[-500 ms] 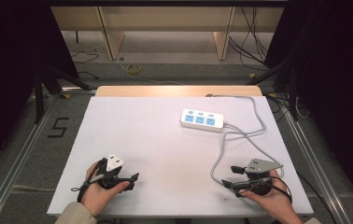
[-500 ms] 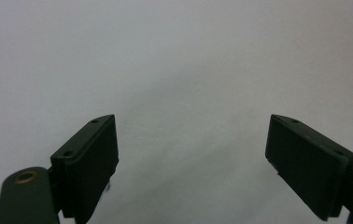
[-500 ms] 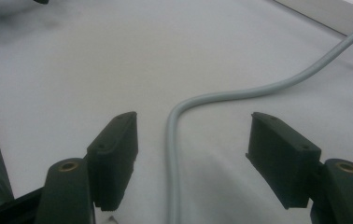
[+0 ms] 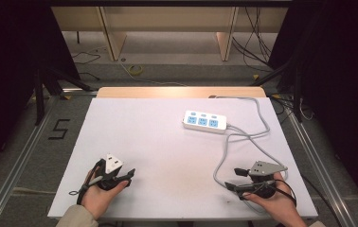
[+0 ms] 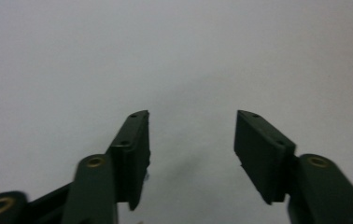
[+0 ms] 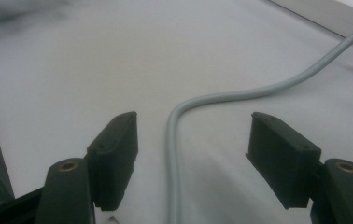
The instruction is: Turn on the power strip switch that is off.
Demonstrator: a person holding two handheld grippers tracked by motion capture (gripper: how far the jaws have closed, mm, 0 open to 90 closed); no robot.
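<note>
Clearly the cable [image 6: 177,140] runs between the spread jaws of the right gripper [image 6: 191,154], which grasps nothing. It lies at 5 o'clock on the table [image 4: 134,137] and leads to the power strip [image 4: 205,122] at 1 o'clock. A risk: closing too high could let the thin cable slip out, and a pull may drag the strip. The left gripper [image 5: 191,149], at 7 o'clock, is released too. The high view adds the strip; the right gripper view shows the cable centred.
</note>
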